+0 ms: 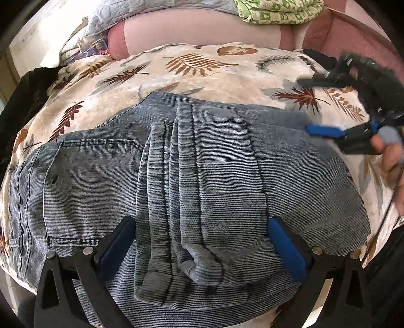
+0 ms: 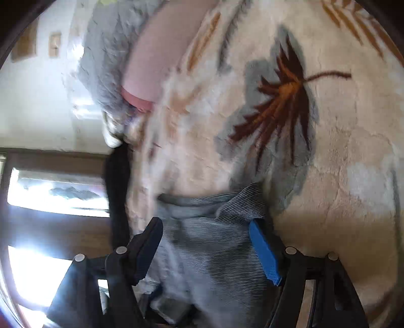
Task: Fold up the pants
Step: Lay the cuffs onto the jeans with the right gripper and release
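Note:
Grey-blue corduroy pants (image 1: 202, 161) lie folded on a cream leaf-print blanket (image 1: 156, 75), hems stacked on top in the middle. My left gripper (image 1: 200, 224) is open, hovering over the near edge of the pants, its fingers either side of the folded hems. My right gripper (image 1: 306, 106) shows at the right of the left wrist view, open, beside the pants' far right edge. In the right wrist view the right gripper (image 2: 207, 224) is open with a corner of the pants (image 2: 212, 242) between its fingers, not clamped.
A pink pillow (image 1: 202, 32), a grey quilt (image 1: 156, 10) and a green patterned cloth (image 1: 277, 10) lie at the back of the bed. A black garment (image 1: 22, 101) lies at the left edge. A window (image 2: 55, 191) is beyond the bed's side.

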Available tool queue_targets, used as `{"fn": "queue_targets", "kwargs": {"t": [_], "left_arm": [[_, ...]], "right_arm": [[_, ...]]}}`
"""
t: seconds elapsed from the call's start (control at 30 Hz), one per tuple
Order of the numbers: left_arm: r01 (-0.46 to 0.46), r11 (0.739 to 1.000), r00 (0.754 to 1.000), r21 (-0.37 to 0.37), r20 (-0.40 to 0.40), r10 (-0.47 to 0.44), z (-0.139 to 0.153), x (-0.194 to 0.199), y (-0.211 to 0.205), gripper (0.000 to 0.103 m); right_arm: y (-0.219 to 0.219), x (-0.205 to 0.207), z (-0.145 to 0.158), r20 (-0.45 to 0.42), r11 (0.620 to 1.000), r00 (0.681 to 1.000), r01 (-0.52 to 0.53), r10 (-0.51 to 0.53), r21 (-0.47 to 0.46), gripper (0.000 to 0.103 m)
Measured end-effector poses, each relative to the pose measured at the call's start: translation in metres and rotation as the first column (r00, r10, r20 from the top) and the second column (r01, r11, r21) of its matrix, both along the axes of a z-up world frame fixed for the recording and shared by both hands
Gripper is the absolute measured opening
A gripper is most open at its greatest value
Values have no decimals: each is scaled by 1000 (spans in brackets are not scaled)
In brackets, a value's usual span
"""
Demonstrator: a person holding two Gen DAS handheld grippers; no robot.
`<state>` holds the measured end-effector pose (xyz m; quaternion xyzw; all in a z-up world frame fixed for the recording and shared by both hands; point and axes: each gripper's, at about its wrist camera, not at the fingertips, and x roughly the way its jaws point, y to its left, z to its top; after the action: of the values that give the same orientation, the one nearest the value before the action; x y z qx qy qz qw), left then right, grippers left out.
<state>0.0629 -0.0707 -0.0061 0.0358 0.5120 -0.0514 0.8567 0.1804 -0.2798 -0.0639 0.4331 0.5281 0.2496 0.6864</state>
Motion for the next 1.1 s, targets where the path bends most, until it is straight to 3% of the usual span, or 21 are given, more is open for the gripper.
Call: {"fn": "queue_targets", "kwargs": {"t": [0.07,0.17,0.23,0.27,0.3,0.37,0.47,0.57,0.67,0.7,0.73,0.77,0.83,0.97,1.03,1.07,1.1], "left_arm": [[6,1000,1000,-1,12,-6,0,-2,-1,103],[7,1000,1000,4,21,-7,0,-3,-1,103],[10,1000,1000,4,20,-10,-1,-2,-4,103],[11,1000,1000,3,20,-11,-1,-2,-4,103],[12,1000,1000,5,18,-12,-1,-2,-4,103],[13,1000,1000,0,18,-13,1,-3,-3,103],[-6,999,1000,-36,12,7,7,-6,2,103],[-42,995,997,-91,60,47,23,-14,16,103],[-78,989,990,-123,107,91,31,-21,30,103],[-89,990,992,-112,77,98,24,-17,31,103],[-90,991,995,-95,27,93,15,-11,30,103],[-85,994,996,-70,-23,84,5,-6,28,103],[-69,997,997,-38,28,70,11,-9,25,103],[-85,991,989,-102,115,97,33,-16,27,103],[-86,994,995,-73,52,90,19,-8,25,103],[-78,995,997,-57,-13,78,6,-2,23,103],[-62,998,998,-20,-8,62,1,-1,20,103]], "right_arm": [[3,-6,20,53,999,999,-12,14,-50,75],[8,0,34,99,999,995,-28,31,-35,76],[14,12,19,74,996,997,-27,33,-79,79],[20,23,-7,-6,995,999,-54,54,-85,79],[18,24,-13,-19,998,1000,-19,18,-60,75],[15,17,2,3,999,1000,14,-14,-41,76],[22,-17,41,110,996,991,-66,71,-53,76],[16,-56,53,149,994,983,-100,104,-36,76],[15,-90,30,101,990,985,-136,138,-31,82],[21,-94,7,39,981,984,-171,175,-88,81],[22,-95,-3,21,982,985,-166,169,-87,79],[18,-98,-3,44,990,991,-127,130,-59,79],[14,-101,15,66,991,990,-121,124,-53,79],[13,-115,35,147,992,981,-127,129,-24,80],[16,-116,9,84,985,985,-146,153,-86,85],[14,-119,-1,72,990,988,-135,138,-49,85],[10,-120,1,90,993,989,-116,118,-28,84]]}}
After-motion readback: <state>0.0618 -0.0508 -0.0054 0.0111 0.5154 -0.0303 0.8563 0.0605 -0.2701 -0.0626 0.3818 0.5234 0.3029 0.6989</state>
